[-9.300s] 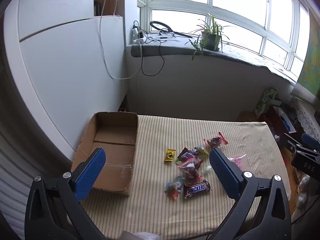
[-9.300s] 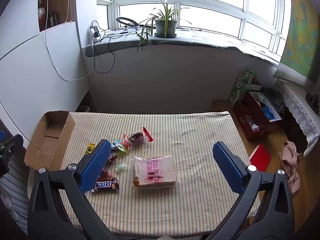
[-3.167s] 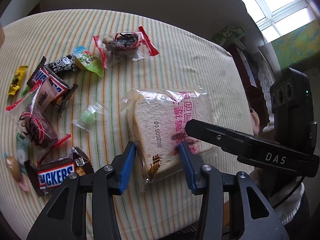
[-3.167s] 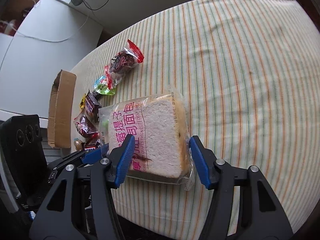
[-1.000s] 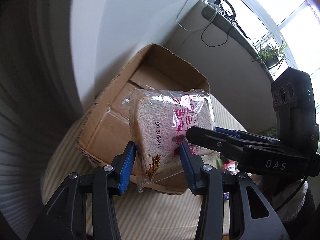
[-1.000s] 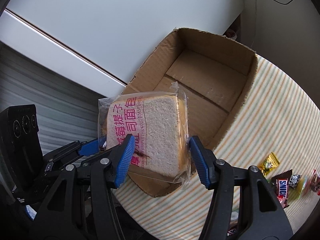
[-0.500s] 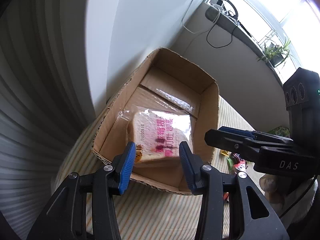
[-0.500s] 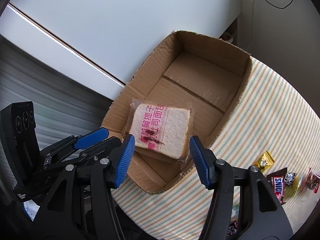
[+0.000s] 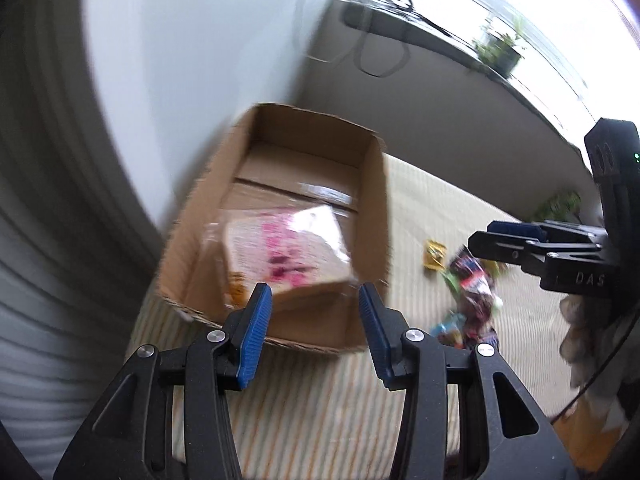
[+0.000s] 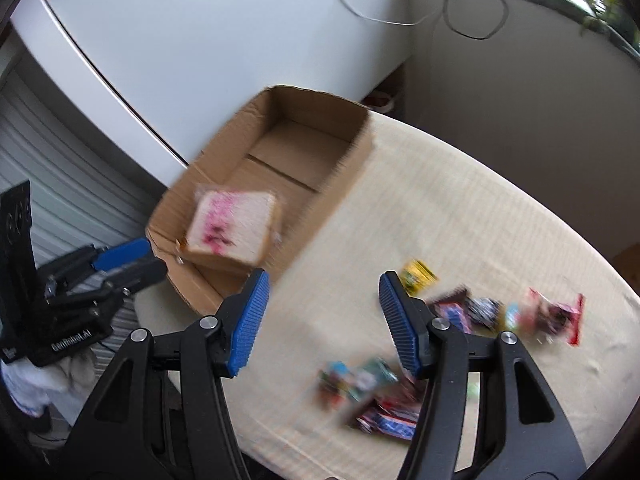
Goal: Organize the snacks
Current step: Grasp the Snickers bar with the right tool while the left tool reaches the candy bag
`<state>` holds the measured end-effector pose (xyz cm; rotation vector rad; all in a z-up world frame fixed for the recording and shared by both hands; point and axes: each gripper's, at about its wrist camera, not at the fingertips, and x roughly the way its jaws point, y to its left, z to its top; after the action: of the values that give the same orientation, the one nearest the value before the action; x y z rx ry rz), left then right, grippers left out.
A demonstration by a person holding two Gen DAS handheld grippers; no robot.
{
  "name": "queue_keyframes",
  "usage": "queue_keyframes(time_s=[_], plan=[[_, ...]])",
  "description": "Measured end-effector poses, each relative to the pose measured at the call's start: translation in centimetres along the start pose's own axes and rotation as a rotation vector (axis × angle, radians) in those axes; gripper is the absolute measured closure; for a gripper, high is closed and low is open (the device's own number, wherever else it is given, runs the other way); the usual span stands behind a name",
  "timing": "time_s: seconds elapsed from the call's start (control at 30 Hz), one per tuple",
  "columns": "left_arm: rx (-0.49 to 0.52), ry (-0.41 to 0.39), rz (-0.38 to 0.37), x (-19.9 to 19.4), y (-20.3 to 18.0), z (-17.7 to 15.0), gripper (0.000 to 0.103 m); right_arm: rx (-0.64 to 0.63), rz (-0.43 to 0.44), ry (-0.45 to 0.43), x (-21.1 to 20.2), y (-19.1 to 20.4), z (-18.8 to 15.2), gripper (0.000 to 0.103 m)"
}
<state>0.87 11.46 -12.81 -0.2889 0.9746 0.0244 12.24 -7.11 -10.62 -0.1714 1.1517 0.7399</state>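
The bagged bread slice [image 9: 286, 254] lies inside the open cardboard box [image 9: 374, 208], at its near end; it also shows in the right wrist view [image 10: 230, 226] in the box [image 10: 340, 184]. My left gripper [image 9: 314, 310] is open and empty, just above the box's near rim. My right gripper [image 10: 324, 298] is open and empty, over the striped tablecloth [image 10: 440, 216] to the right of the box. Loose snacks lie on the cloth: a yellow packet [image 10: 418, 274], a Snickers bar [image 10: 390, 418], a red-ended packet [image 10: 554, 314]. Both views are blurred.
A white cabinet wall [image 10: 208, 40] stands close behind the box. A windowsill with a plant [image 9: 498, 50] and cables runs along the back. The right gripper's body [image 9: 568, 264] shows at the right of the left view, above the snack pile [image 9: 468, 292].
Both grippers have let go of the bread, which now lies in the box. Both have pulled back and swung right toward the snack pile.
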Motion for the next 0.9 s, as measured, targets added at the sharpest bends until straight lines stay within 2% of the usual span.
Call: queue_keyframes(time_s=[0.13, 0.3, 0.37, 0.67, 0.9], plan=[[0.116, 0.007, -0.038, 0.0, -3.1, -0.9, 0.059, 0.025, -0.074, -0.014, -1.4, -2.2, -2.4, 0.043], [0.173, 0.049, -0.112, 0.9, -6.0, -1.8, 0.059, 0.094, -0.174, -0.02, -2.9, -5.0, -5.4, 0.043], [0.186, 0.067, -0.136, 1.4, -6.9, -2.1, 0.059, 0.137, -0.189, -0.02, -3.5, -6.3, -6.7, 0.043], [0.221, 0.163, -0.21, 3.9, -10.5, -4.2, 0.059, 0.208, -0.169, 0.05, -4.0, -9.0, -12.3, 0.043], [0.203, 0.224, -0.236, 5.8, -11.2, -4.9, 0.059, 0.076, -0.086, 0.105, -1.7, -6.7, -13.3, 0.043]])
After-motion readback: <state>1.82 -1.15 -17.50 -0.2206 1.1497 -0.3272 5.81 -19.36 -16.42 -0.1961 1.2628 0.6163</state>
